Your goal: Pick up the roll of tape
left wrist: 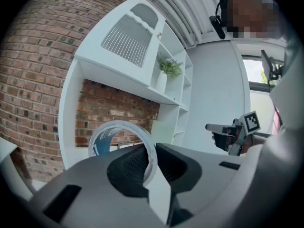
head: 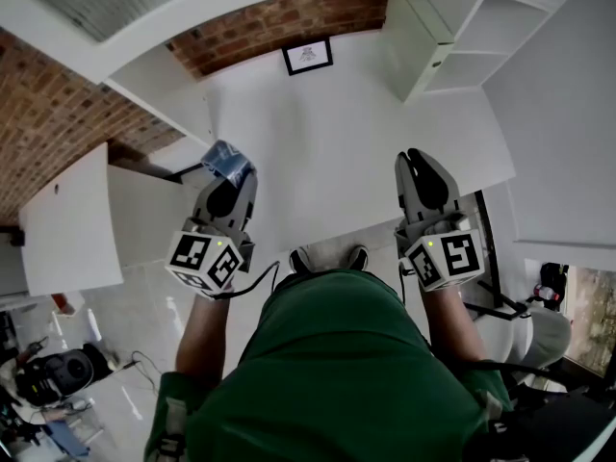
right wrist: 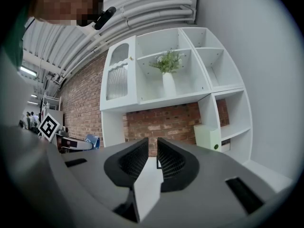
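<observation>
A brick wall (right wrist: 164, 120) backs a white shelf unit (right wrist: 142, 101) with a vase of greenery (right wrist: 168, 83) in one compartment, and the person holds both grippers out toward it. The left gripper (left wrist: 151, 151) is clamped on the roll of tape (left wrist: 105, 136), one jaw inside the ring and one outside, so the roll stands up from the jaws, clear of any surface. The right gripper (right wrist: 153, 152), well apart from it, has its jaws a narrow slit apart with nothing between them.
</observation>
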Motion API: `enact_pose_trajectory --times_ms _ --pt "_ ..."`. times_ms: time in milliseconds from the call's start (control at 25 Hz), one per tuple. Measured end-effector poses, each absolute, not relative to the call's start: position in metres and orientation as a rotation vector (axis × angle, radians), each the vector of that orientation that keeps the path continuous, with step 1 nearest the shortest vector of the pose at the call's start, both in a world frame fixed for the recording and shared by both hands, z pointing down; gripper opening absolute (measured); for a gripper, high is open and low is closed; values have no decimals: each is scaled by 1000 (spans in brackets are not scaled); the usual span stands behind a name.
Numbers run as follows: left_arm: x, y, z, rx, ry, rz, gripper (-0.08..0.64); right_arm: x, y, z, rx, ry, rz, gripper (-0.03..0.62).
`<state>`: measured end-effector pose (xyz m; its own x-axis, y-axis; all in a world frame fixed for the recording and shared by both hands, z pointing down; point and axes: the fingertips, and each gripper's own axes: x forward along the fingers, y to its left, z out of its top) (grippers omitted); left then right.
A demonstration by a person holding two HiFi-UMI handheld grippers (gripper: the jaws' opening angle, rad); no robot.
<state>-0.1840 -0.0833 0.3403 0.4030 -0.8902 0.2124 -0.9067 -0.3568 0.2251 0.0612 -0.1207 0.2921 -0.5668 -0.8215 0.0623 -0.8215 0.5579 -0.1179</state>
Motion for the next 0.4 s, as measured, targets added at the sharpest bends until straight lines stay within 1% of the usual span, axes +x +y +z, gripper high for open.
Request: enact_pose_trajectory --times_ms 400 --pt "-191 -81 341 2358 -1565 79 66 55 -117 289 1462 -2772 202 75"
